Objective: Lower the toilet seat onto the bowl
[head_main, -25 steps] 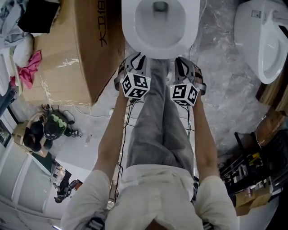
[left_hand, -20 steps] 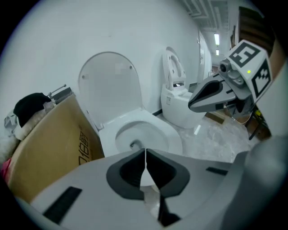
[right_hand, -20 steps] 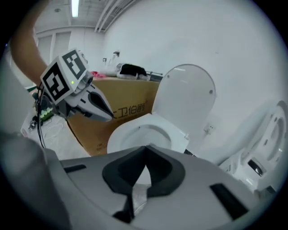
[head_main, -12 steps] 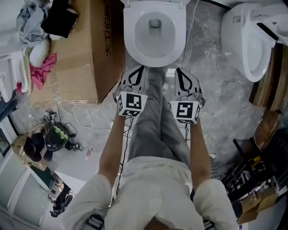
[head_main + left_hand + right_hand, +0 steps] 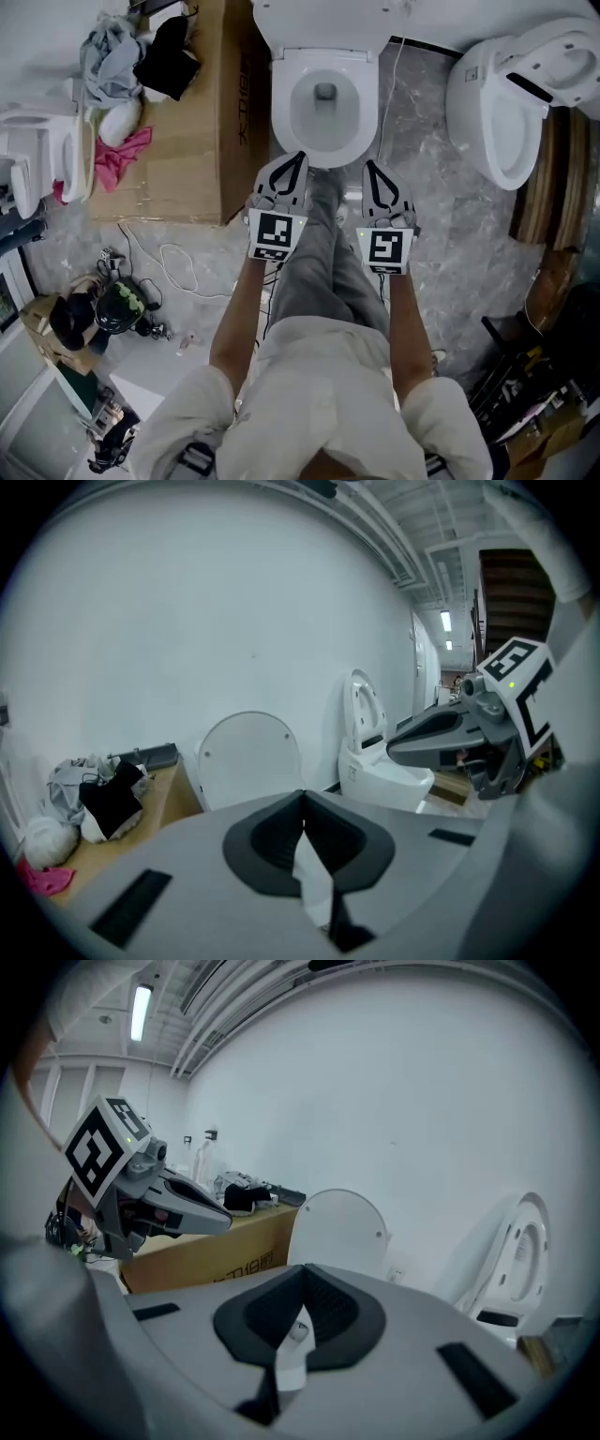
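The toilet seat (image 5: 283,105) lies flat on the bowl (image 5: 325,157), ringing the open basin with its dark drain at the bottom. The lid (image 5: 248,759) stands upright against the white wall behind it. The left gripper (image 5: 299,159) and the right gripper (image 5: 368,166) hover side by side just in front of the bowl's front edge. Each has its jaws pressed fully together, with nothing between them. To the left of the toilet stands a cardboard box (image 5: 187,150). Grey and black clothes (image 5: 141,56) are piled on its top, and a pink cloth (image 5: 117,159) lies beside them. A second toilet (image 5: 497,112) sits on the marble floor (image 5: 441,216) to the right.
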